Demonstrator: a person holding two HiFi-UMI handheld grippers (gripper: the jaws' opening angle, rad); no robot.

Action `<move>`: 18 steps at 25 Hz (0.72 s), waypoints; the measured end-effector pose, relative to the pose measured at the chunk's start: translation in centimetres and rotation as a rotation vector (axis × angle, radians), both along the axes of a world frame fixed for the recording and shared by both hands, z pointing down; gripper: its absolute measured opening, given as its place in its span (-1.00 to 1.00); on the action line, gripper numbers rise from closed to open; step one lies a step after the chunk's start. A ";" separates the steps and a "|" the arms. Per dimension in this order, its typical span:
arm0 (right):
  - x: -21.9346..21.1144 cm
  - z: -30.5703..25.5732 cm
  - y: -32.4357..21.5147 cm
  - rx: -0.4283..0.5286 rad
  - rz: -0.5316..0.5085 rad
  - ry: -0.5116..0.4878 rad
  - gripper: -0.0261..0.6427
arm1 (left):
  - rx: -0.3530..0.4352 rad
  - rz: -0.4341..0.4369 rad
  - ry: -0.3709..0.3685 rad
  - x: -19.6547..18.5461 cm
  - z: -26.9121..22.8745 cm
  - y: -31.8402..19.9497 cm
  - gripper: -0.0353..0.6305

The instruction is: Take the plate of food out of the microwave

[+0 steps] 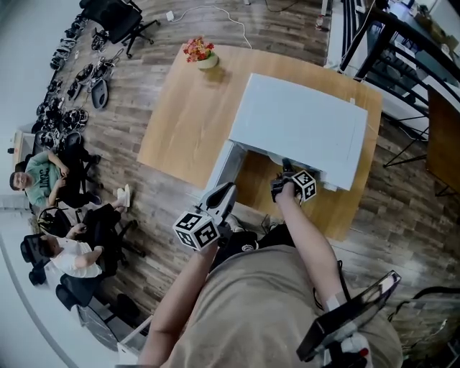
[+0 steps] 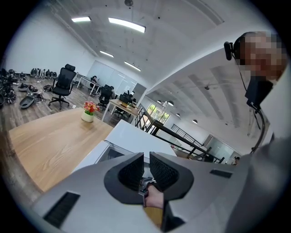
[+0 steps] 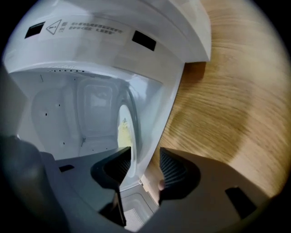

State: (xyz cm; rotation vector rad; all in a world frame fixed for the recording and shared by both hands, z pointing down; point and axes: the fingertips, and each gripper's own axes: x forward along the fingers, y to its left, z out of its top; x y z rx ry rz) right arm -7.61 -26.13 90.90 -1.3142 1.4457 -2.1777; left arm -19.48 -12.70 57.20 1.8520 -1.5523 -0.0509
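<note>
A white microwave (image 1: 302, 126) stands on a wooden table (image 1: 187, 108), its door (image 1: 221, 169) swung open to the left. In the right gripper view the camera is rolled. Inside the cavity a white plate (image 3: 128, 113) with yellow food (image 3: 121, 134) shows edge-on. My right gripper (image 3: 145, 152) is at the cavity's mouth (image 1: 286, 169) and stands open. The plate's near rim lies between its jaws, closer to the left one, with no pad pressing on it. My left gripper (image 2: 146, 157) hovers by the open door (image 1: 226, 190). Its jaws keep a narrow gap with nothing between them.
A pot of flowers (image 1: 200, 54) stands on the table's far corner. Seated people (image 1: 50, 180), an office chair (image 1: 118, 18) and gear on the floor are off to the left. A dark railing (image 1: 402, 43) runs behind the table on the right.
</note>
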 end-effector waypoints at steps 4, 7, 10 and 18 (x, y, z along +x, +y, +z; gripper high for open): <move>-0.2 0.4 0.5 -0.004 0.043 -0.031 -0.32 | -0.001 -0.004 0.000 -1.3 -0.1 0.5 -0.84; 0.0 0.1 0.2 0.032 0.053 -0.047 -0.44 | -0.004 -0.004 0.001 -1.9 0.1 0.7 -0.83; 0.0 -0.7 -0.3 0.064 0.062 -0.068 -0.71 | -0.005 0.002 0.006 -2.2 0.1 0.6 -0.83; 0.7 -1.7 1.2 0.104 0.035 -0.106 -0.87 | -0.001 0.031 0.023 -1.6 0.3 0.5 -0.84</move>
